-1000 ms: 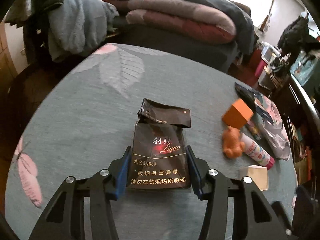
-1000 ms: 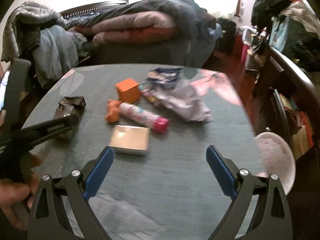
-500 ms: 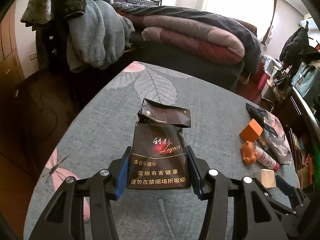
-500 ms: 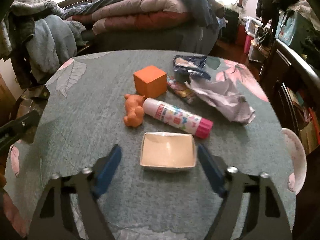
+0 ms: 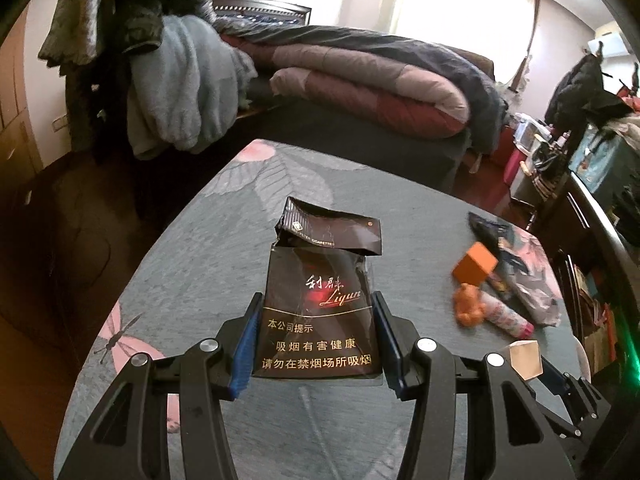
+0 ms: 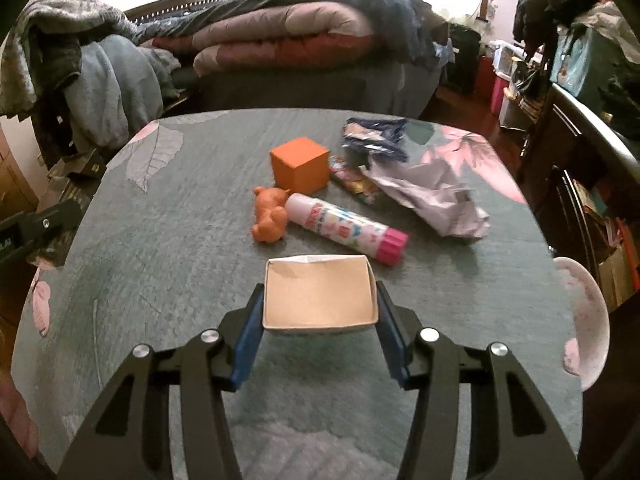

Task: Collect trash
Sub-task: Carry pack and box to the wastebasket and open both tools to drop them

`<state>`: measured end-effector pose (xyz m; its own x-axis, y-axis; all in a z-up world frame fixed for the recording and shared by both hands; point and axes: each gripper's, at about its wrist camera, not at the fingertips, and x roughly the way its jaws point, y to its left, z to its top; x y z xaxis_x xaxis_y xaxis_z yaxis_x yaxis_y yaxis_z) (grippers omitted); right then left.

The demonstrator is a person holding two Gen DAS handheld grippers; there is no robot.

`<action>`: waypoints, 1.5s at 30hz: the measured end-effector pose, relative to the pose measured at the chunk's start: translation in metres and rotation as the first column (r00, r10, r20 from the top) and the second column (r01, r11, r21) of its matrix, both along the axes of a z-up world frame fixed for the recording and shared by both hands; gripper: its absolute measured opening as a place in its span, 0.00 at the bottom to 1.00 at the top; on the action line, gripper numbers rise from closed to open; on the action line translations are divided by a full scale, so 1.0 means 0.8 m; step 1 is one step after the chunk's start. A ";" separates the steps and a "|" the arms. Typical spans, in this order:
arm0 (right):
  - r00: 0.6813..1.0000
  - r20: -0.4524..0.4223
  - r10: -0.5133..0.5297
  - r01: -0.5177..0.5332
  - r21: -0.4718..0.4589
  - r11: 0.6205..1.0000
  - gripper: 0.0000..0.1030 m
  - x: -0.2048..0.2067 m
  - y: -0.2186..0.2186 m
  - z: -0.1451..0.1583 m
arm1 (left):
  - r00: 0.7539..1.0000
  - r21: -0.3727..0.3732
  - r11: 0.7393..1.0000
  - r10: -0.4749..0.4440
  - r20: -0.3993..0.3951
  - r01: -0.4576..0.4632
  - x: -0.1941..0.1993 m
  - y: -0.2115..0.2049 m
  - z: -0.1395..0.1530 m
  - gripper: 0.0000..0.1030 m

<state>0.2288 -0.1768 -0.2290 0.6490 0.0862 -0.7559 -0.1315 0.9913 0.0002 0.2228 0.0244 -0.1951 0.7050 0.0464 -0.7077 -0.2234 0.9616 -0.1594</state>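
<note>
Clamping a dark cigarette pack (image 5: 320,312) between its blue pads, the left gripper (image 5: 318,336) holds the pack by its two long sides, above the left part of the desk (image 5: 192,272). The pack's torn lid flap stands open at the far end, and its printed face is turned towards the camera. In the right wrist view, the same pack and part of the left gripper show at the left edge, beyond the rim of the desk.

The right gripper (image 6: 320,320) has just been closing its jaws, and a shallow open paper box (image 6: 319,300) now sits between them. Both blue pads lie against the box's short side walls, so the box is grasped. The near edge of the box appears slightly raised, with a shadow beneath it; whether it has fully left the desk cannot be told.

Beyond the box, the following items rest on the grey, leaf-patterned desk cover:
- a glue stick (image 6: 344,228) with a pink cap, lying on its side just beyond the box;
- an orange toy animal (image 6: 271,220) touching the uncapped end of the stick;
- an orange cube (image 6: 300,164) just behind both;
- a crumpled pale wrapper (image 6: 432,196) to the right;
- a dark blue snack bag (image 6: 374,138) at the far side.

A pink-patterned plate (image 6: 588,320) projects past the right rim of the desk.
</note>
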 end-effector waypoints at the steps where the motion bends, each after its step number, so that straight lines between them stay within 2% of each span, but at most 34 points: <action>1: 1.000 0.007 -0.006 0.006 0.001 1.000 0.51 -0.004 -0.007 0.003 | 1.000 0.000 1.000 -0.010 0.005 0.010 -0.001 -0.006 0.004 0.51; 10: 0.994 0.063 -0.094 0.093 0.023 0.995 0.51 -0.041 -0.078 0.028 | 0.990 0.004 0.991 -0.134 0.049 0.134 -0.008 -0.075 0.033 0.51; 17: 0.976 0.084 -0.200 0.197 0.044 0.980 0.51 -0.065 -0.153 0.035 | 0.960 0.008 0.962 -0.272 0.072 0.272 -0.010 -0.150 0.047 0.51; 26: 0.938 0.089 -0.334 0.329 0.067 0.942 0.51 -0.089 -0.242 0.029 | 0.896 0.017 0.899 -0.437 0.080 0.437 -0.010 -0.247 0.048 0.51; 33: 0.891 0.088 -0.446 0.439 0.082 0.895 0.51 -0.105 -0.315 0.021 | 0.845 0.031 0.848 -0.531 0.066 0.530 -0.003 -0.318 0.042 0.51; 45: 0.811 0.061 -0.582 0.576 0.097 0.812 0.51 -0.116 -0.416 -0.010 | 0.726 0.037 0.727 -0.687 0.029 0.686 0.020 -0.439 0.018 0.51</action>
